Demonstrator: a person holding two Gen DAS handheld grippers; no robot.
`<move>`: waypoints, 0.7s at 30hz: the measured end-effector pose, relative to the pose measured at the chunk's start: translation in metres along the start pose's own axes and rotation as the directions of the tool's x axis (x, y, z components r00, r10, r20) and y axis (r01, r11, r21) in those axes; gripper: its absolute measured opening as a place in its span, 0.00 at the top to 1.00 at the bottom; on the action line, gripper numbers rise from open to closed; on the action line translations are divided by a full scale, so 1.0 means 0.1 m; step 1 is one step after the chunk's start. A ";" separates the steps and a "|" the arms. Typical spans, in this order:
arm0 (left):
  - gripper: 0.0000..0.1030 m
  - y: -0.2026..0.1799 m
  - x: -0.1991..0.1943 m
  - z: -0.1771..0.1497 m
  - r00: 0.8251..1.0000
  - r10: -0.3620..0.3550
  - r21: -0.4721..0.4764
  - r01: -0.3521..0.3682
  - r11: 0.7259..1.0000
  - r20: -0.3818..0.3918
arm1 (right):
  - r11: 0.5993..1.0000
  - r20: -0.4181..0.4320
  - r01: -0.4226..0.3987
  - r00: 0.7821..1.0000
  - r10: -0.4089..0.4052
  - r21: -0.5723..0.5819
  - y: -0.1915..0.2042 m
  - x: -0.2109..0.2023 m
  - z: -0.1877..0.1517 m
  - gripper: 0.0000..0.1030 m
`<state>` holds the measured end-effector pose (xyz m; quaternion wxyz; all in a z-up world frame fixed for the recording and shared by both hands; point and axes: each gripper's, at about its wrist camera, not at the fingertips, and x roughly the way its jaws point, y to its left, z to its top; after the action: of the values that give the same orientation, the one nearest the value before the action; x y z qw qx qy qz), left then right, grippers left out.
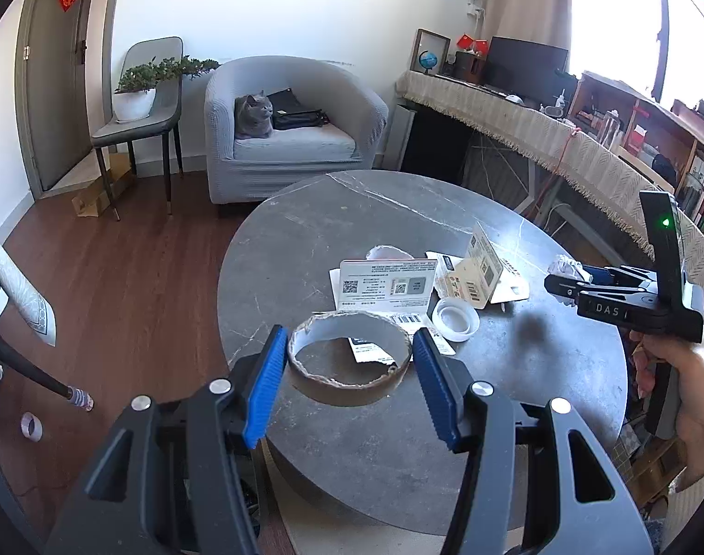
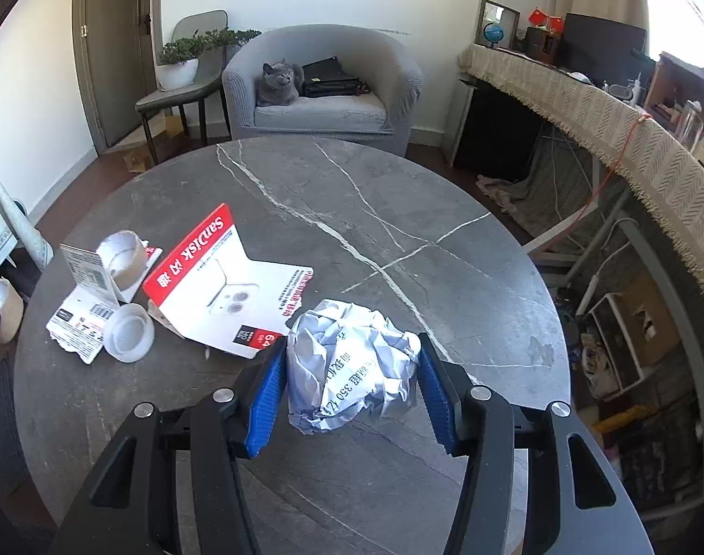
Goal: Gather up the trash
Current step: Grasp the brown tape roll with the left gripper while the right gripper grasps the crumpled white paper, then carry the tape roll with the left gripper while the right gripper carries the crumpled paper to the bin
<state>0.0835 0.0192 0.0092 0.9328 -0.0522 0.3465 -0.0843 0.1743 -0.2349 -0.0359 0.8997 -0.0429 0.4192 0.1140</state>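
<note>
Left gripper holds the cardboard ring, right gripper the paper ball; lift both well clear of the table (gently, both crush easily)

"SanDisk" on red-white card

On the round worktop a cluster of packaging cards lies at the left, with a small tape ring before it. The crumpled paper ball sits right of the cards, between the right claw pads. Behind the worktop stands an armchair with a cat on its seat.
</note>
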 end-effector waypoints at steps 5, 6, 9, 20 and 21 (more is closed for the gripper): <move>0.44 0.12 -0.06 -0.03 1.000 0.019 -0.009 -0.019 1.000 0.002 | 0.996 0.022 -0.087 0.996 0.088 -0.027 0.27 -0.06 0.08 0.47; 0.43 0.15 -0.07 -0.03 1.000 0.021 -0.012 -0.021 1.000 0.002 | 0.994 0.026 -0.099 0.995 0.100 -0.036 0.34 -0.07 0.10 0.47; 0.43 0.24 -0.11 -0.03 0.999 0.032 -0.018 -0.032 0.999 0.006 | 0.990 0.036 -0.130 0.990 0.133 -0.059 0.52 -0.11 0.17 0.47; 0.43 0.75 -0.23 -0.16 0.995 0.103 -0.058 -0.104 0.993 -0.016 | 0.957 0.068 -0.271 0.958 0.279 -0.104 1.19 -0.21 0.38 0.47; 0.44 0.80 -0.24 -0.19 0.994 0.110 -0.059 -0.111 0.992 -0.021 | 0.951 0.067 -0.286 0.953 0.295 -0.117 1.28 -0.22 0.39 0.47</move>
<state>0.0635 0.1017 -0.0023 0.9310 -0.0602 0.3593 -0.0226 0.1588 -0.1081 0.0079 0.8862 -0.0236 0.3765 0.2689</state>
